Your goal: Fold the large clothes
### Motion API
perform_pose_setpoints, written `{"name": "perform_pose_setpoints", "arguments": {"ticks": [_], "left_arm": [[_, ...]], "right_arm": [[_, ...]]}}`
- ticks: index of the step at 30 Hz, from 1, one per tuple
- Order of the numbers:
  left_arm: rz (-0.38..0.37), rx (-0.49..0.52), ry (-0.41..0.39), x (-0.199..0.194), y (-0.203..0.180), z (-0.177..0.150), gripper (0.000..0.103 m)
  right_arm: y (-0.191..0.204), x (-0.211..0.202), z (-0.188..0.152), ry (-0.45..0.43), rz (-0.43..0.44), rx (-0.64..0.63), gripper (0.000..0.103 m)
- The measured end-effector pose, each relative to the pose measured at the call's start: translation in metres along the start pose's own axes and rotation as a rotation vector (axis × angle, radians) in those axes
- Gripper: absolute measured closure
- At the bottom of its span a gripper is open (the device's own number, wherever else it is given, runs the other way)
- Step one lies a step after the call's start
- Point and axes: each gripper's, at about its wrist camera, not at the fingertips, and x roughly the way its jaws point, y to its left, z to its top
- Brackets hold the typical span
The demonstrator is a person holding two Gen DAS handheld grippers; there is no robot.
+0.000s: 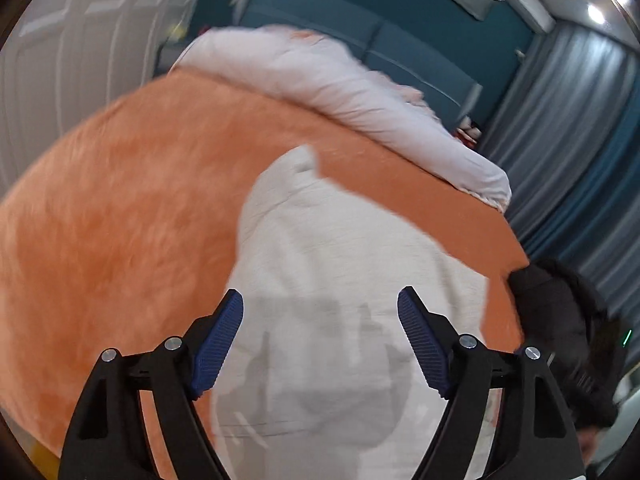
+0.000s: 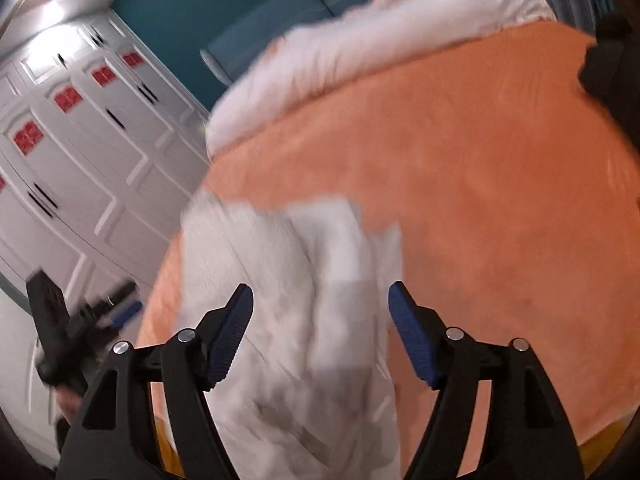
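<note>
Both claws hang over the bed, tilted down at it. The left claw (image 1: 320,344) has its blue pads spread apart with nothing between them. The white garment (image 1: 340,280) lies on the orange blanket (image 1: 140,200), filling the lower middle of the left view. In the right view the right claw (image 2: 320,336) is likewise spread and empty, and the same garment (image 2: 288,280) sits bunched in the lower centre below it. A pale duvet (image 1: 320,76) is rolled along the bed's far edge. White wardrobe doors (image 2: 80,152) fill the left of the right view, with the other claw blurred at the lower left.
</note>
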Motion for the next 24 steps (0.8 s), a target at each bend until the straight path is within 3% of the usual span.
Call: {"name": "perform_pose_setpoints", "arguments": {"ticks": [2, 5, 7, 8, 9, 11, 13, 15, 17, 18, 19, 22, 24], "left_arm": [[0.008, 0.053, 0.010, 0.011, -0.025, -0.002, 0.026], [0.033, 0.103, 0.078, 0.024, -0.040, -0.021, 0.026], [0.038, 0.107, 0.106, 0.029, -0.044, -0.035, 0.026], [0.037, 0.107, 0.119, 0.031, -0.045, -0.039, 0.026], [0.044, 0.107, 0.130, 0.032, -0.045, -0.044, 0.026], [0.045, 0.120, 0.128, 0.030, -0.046, -0.048, 0.026], [0.024, 0.136, 0.122, 0.029, -0.045, -0.052, 0.020], [0.025, 0.151, 0.126, 0.032, -0.047, -0.059, 0.019], [0.073, 0.207, 0.129, 0.041, -0.057, -0.067, 0.020], [0.094, 0.262, 0.127, 0.049, -0.065, -0.076, 0.019], [0.108, 0.291, 0.125, 0.053, -0.070, -0.080, 0.017], [0.177, 0.333, 0.121, 0.061, -0.078, -0.088, 0.014], [0.180, 0.298, 0.120, 0.060, -0.073, -0.087, 0.014]], "right_arm": [[0.007, 0.013, 0.015, 0.023, 0.029, -0.016, 0.034], [0.014, 0.064, 0.023, 0.119, 0.045, -0.018, 0.035], [0.005, 0.095, 0.021, 0.230, 0.071, 0.019, 0.054], [0.005, 0.108, 0.019, 0.281, 0.080, 0.029, 0.072], [0.006, 0.109, 0.016, 0.289, 0.103, 0.023, 0.085], [0.008, 0.074, 0.022, 0.195, 0.256, 0.027, 0.091], [0.005, 0.042, 0.029, 0.109, 0.339, 0.042, 0.092], [-0.011, 0.038, 0.024, 0.064, 0.271, 0.043, 0.093], [-0.047, 0.076, 0.008, 0.170, 0.157, 0.105, 0.091], [-0.070, 0.106, -0.010, 0.256, 0.141, 0.154, 0.088], [-0.079, 0.114, -0.018, 0.274, 0.142, 0.184, 0.088], [-0.074, 0.086, -0.014, 0.215, 0.143, 0.228, 0.081], [-0.062, 0.048, -0.016, 0.155, 0.142, 0.144, 0.079]]}}
